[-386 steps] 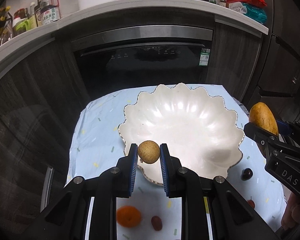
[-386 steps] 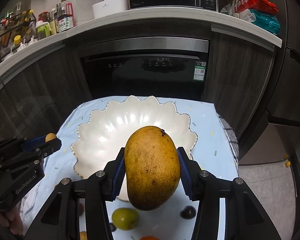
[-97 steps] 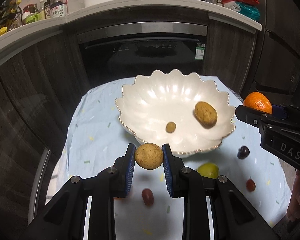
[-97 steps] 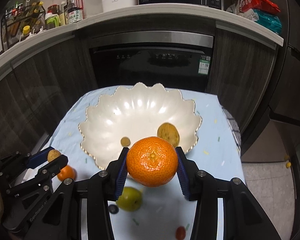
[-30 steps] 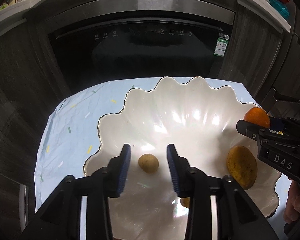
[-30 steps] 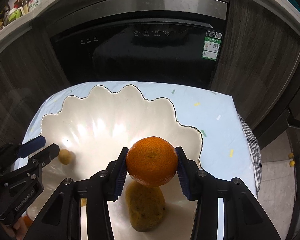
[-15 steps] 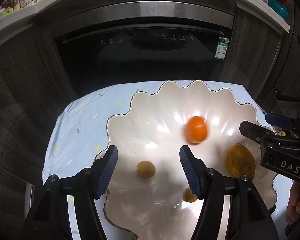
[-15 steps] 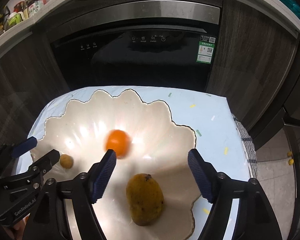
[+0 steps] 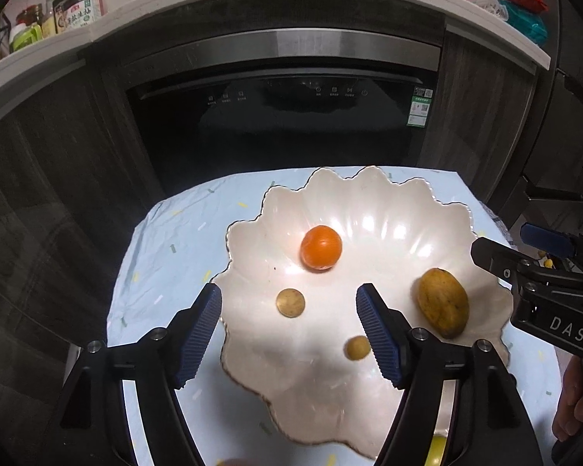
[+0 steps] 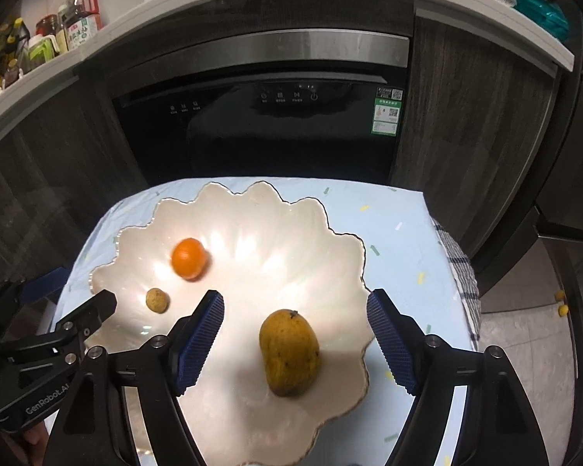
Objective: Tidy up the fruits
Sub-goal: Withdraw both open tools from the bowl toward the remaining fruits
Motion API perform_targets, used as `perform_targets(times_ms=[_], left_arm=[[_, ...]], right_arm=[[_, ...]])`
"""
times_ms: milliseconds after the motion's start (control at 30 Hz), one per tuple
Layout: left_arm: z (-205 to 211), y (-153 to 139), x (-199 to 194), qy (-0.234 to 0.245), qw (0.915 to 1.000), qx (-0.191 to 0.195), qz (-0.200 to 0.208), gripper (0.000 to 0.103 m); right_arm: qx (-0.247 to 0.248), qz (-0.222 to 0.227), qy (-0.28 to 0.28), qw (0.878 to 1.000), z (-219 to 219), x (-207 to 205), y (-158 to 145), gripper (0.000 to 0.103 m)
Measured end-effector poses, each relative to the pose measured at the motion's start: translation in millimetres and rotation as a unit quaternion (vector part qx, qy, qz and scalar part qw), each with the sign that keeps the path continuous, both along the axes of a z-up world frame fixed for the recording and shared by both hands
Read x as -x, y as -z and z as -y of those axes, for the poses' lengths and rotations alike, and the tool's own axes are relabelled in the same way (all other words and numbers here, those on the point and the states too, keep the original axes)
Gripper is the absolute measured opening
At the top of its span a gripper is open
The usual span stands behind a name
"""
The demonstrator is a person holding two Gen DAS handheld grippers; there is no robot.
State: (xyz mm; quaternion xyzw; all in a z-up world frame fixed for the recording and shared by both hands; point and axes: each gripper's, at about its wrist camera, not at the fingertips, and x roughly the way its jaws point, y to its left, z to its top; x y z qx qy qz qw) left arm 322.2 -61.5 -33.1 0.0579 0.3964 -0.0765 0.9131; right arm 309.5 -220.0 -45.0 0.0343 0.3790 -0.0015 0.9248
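Fruit: orange [image 9: 321, 247] and mango [image 10: 289, 352] lie in the bowl [image 9: 369, 194]; left gripper [image 9: 288, 324] opening, right gripper [image 10: 295, 328] released, both empty; lift clear, then fetch more.

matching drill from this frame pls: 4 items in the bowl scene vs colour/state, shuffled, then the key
Column 1:
1. round tangerine
2. oval mango
3. scalloped ceramic bowl
4. left hand-held gripper

Column 2:
A. glossy white, gold-edged rim
B. bright orange
C. jaws opening, nothing between them
D. dull yellow-brown with dark specks

Pairs: 1-B, 2-D, 3-A, 4-C
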Motion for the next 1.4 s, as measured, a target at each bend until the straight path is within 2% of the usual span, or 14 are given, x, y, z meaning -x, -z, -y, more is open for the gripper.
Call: perform_targets(times_ms=[600, 1400], left_arm=[[-3.3, -38.4, 65.7, 0.006, 0.9994, -0.002, 0.034, 0.073], [-7.6, -43.7, 118.8, 0.013, 0.999, 0.001, 0.043, 0.073]], right_arm=[[-0.006, 0.032, 0.009, 0.999, -4.5, 70.1, -31.8, 0.077], [-0.003, 0.039, 0.012, 0.999, -7.7, 126.1, -34.6, 0.077]])
